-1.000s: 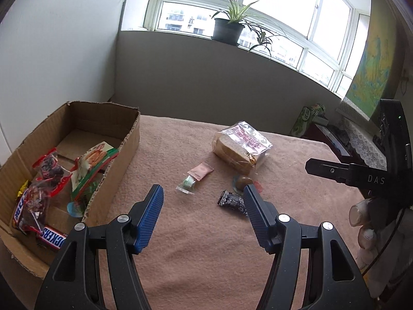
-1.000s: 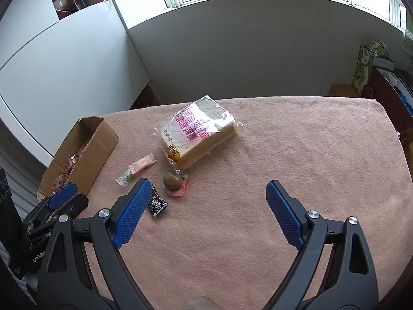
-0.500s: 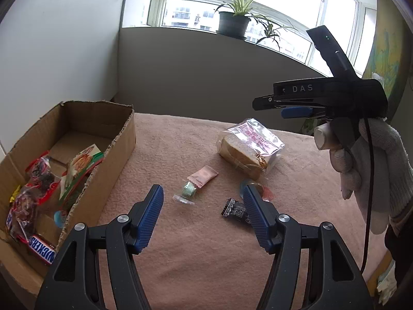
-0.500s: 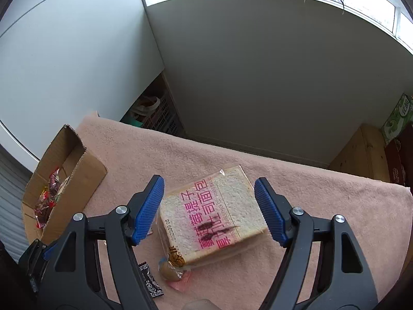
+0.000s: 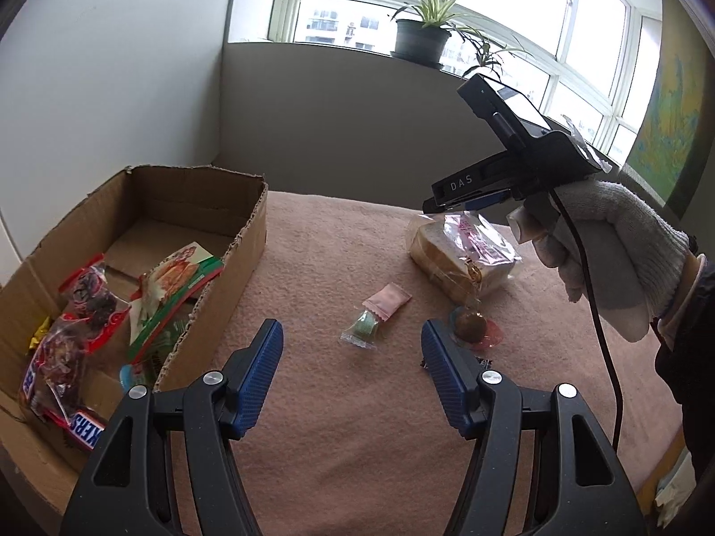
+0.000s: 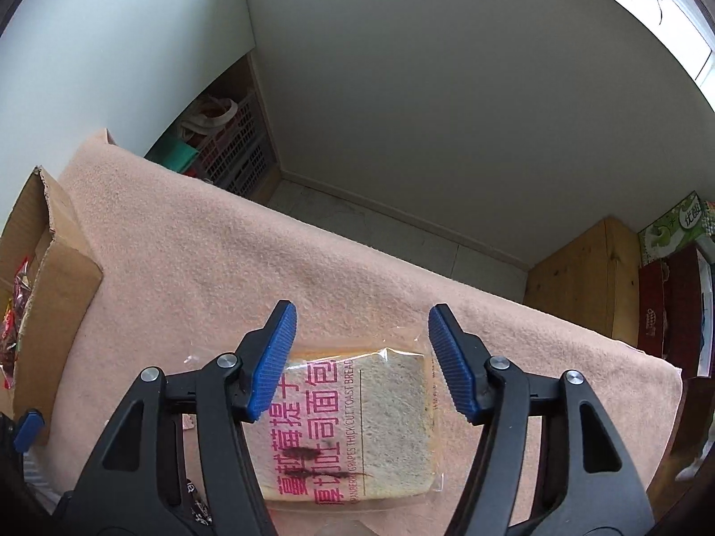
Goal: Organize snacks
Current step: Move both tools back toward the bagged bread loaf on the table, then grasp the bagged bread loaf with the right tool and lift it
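A bagged loaf of toast bread (image 5: 464,254) lies on the pink cloth; it also shows in the right wrist view (image 6: 357,429). My right gripper (image 6: 362,357) is open, lowered over the bread, its blue fingers on either side of the bag's far end without touching. In the left wrist view it hovers just above the loaf (image 5: 469,194). My left gripper (image 5: 353,375) is open and empty above the cloth. A green candy (image 5: 362,328), a pink sachet (image 5: 386,301), a round sweet (image 5: 471,326) and a dark wrapper (image 5: 485,362) lie near it.
An open cardboard box (image 5: 250,241) at the left holds several snack packs, among them a Snickers bar (image 5: 85,431). Its corner shows in the right wrist view (image 6: 58,268). The cloth's far edge drops to the floor, with a crate (image 6: 237,152) and wooden cabinet (image 6: 581,277) beyond.
My right gripper has moved forward and down over the bread and narrowed its opening. My left gripper has shifted slightly and stays open.
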Demonstrator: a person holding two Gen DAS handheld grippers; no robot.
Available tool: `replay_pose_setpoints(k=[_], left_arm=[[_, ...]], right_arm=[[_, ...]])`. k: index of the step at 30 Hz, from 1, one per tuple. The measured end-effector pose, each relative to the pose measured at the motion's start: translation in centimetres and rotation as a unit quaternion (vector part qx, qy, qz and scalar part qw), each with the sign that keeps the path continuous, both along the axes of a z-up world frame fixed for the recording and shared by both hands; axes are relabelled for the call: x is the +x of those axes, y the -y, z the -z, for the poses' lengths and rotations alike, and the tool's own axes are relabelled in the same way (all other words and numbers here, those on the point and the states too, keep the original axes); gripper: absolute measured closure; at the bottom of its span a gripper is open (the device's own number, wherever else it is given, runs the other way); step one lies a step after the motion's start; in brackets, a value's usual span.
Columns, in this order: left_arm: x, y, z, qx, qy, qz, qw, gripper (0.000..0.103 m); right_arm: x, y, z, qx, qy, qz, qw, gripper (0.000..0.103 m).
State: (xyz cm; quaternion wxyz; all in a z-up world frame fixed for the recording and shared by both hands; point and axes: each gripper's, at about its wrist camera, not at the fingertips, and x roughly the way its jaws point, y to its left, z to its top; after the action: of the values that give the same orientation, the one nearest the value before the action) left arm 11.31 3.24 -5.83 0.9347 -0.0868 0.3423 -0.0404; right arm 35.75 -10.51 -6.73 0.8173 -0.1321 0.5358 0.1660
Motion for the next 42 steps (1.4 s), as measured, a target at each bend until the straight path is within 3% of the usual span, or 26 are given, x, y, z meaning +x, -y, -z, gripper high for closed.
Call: replay_pose_setpoints(k=[8, 16, 22, 27, 32, 36, 42], left_arm=[[-0.1, 0.4, 0.0, -0.006, 0.001, 0.004, 1.0000, 0.039], [-0.8, 0.8, -0.1, -0.009, 0.003, 0.016, 0.9998, 0.039], [-2.5, 2.6, -0.1, -0.024, 0.002, 0.067, 0.9975, 0.039], [-4.1, 5.0, 0.6, -0.037, -0.019, 0.126, 0.9911, 0.039], [-5.8, 6.3, 0.5, -0.051, -0.025, 0.179, 0.9821, 0.039], [-6.4, 6.7, 1.4, -0.063, -0.044, 0.200, 0.9767, 0.039], [-6.2, 7.2, 1.9, -0.072, -0.057, 0.206, 0.9742, 0.039]], right_arm=[[-5.3, 4.4, 0.1, -0.003, -0.003, 0.016, 1.000, 0.039], [-10.7, 10.3, 0.4, 0.025, -0.033, 0.091, 0.995, 0.039], [-15.8, 13.5, 0.3, 0.080, -0.062, 0.127, 0.987, 0.039], [-20.1, 14.2, -0.3, 0.130, -0.064, 0.122, 0.982, 0.039], [-22.8, 14.3, -0.1, 0.205, -0.088, 0.103, 0.969, 0.039], [-24.4, 12.0, 0.7, 0.180, -0.079, 0.079, 0.977, 0.039], [-25.1, 11.3, 2.0, 0.230, -0.102, 0.074, 0.965, 0.038]])
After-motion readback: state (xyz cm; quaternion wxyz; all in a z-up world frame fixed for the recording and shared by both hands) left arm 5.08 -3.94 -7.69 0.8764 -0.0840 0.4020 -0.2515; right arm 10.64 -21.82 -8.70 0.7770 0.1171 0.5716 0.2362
